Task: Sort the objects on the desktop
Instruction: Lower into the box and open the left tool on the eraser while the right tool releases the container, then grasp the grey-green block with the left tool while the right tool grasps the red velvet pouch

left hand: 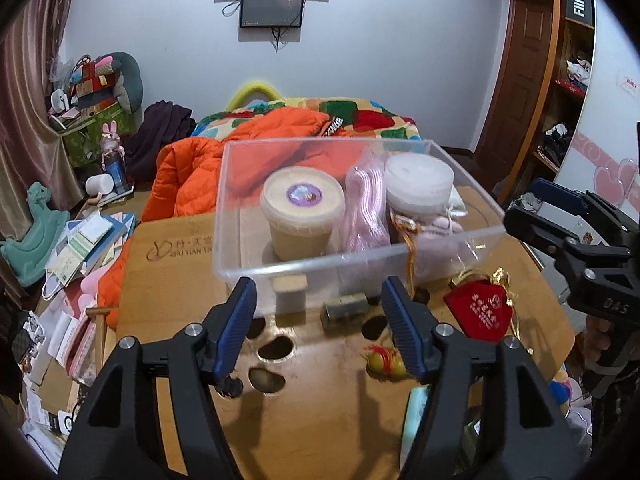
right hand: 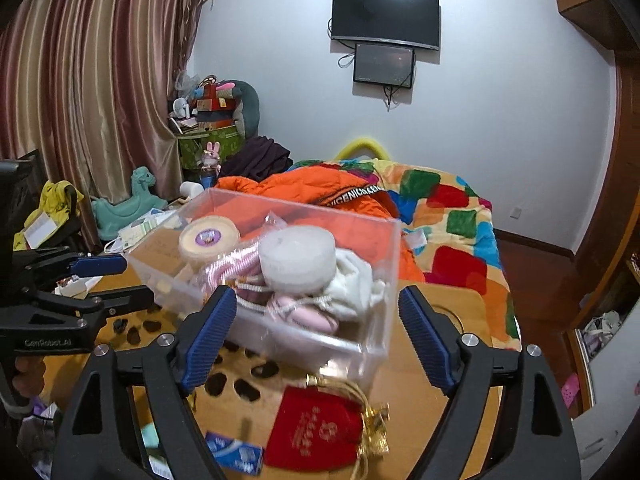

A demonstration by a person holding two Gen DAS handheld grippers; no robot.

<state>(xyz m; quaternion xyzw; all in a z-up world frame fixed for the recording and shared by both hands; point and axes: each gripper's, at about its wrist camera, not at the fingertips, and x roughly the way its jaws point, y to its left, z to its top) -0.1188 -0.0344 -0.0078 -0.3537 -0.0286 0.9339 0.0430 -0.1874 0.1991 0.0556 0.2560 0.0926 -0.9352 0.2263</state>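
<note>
A clear plastic box (left hand: 236, 248) stands on the wooden table (left hand: 176, 280). It holds a beige tub (left hand: 302, 216) with a purple label, a pink bundle (left hand: 364, 208), a white-lidded jar (left hand: 418, 184) and white cloth (right hand: 356, 284). In front of the box lie a small block (left hand: 290, 296), a brown cylinder (left hand: 345, 310), a red pouch (left hand: 480, 314) with gold cord and a yellow toy (left hand: 387, 363). My left gripper (left hand: 318, 284) is open just short of the box, with nothing between its fingers. My right gripper (right hand: 317, 292) is open wide before the box (right hand: 304, 340), above the red pouch (right hand: 312, 428).
The tabletop has dark oval holes (left hand: 276, 348). A blue-and-white packet (right hand: 236, 452) lies at the near edge. Behind the table are an orange jacket (left hand: 188, 184) and a colourful blanket (right hand: 452, 224) on a bed. Papers and toys litter the floor (left hand: 80, 248) to the left.
</note>
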